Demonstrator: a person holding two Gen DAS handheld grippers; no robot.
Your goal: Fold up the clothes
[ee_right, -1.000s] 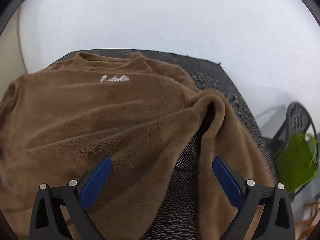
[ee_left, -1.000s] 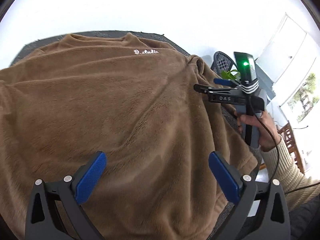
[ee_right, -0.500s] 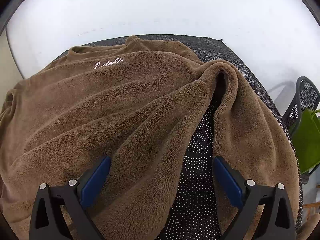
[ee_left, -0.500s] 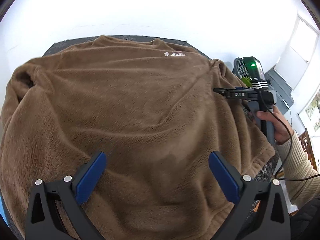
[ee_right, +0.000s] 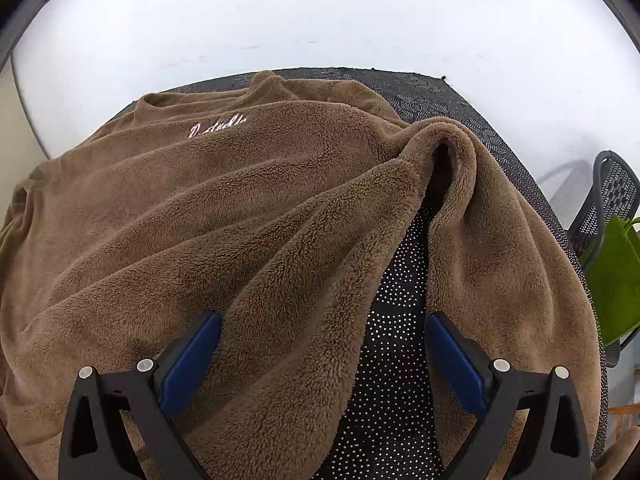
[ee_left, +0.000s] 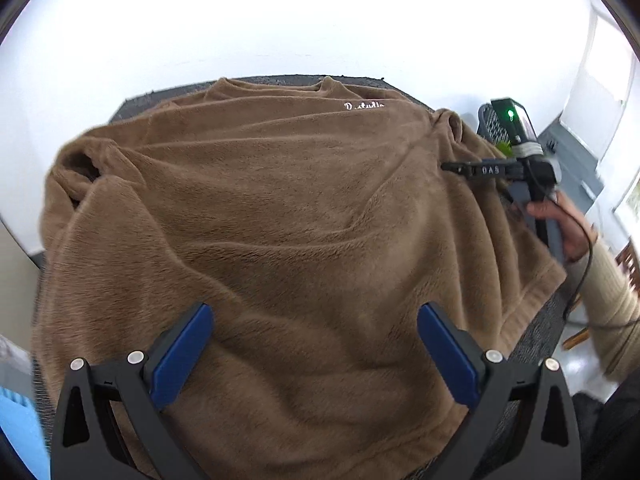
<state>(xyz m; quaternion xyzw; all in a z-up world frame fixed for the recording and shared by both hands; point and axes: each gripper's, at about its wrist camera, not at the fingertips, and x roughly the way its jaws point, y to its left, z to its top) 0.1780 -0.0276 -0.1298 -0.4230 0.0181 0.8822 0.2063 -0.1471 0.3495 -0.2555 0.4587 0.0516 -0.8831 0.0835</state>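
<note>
The brown fleece sweater (ee_left: 280,240) lay spread, rumpled and wholly unfolded, over the dark desk (ee_right: 460,96) — its right sleeve (ee_right: 500,260) bunched beside the body — while the left claw (ee_left: 316,344) and right claw (ee_right: 324,356) hovered spread, gripping nothing, so every fold remained.

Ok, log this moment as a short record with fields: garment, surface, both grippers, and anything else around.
garment: brown fleece sweatshirt, spread front up, white script logo near the collar
sleeve: right-side sleeve bent back alongside the body
surface: black dotted mat, bare strip showing between sleeve and body
left gripper: open, above the lower body of the sweatshirt, holding nothing
right gripper: open, straddling the body edge and the bare mat strip
nearby: black mesh chair, green bag
</note>
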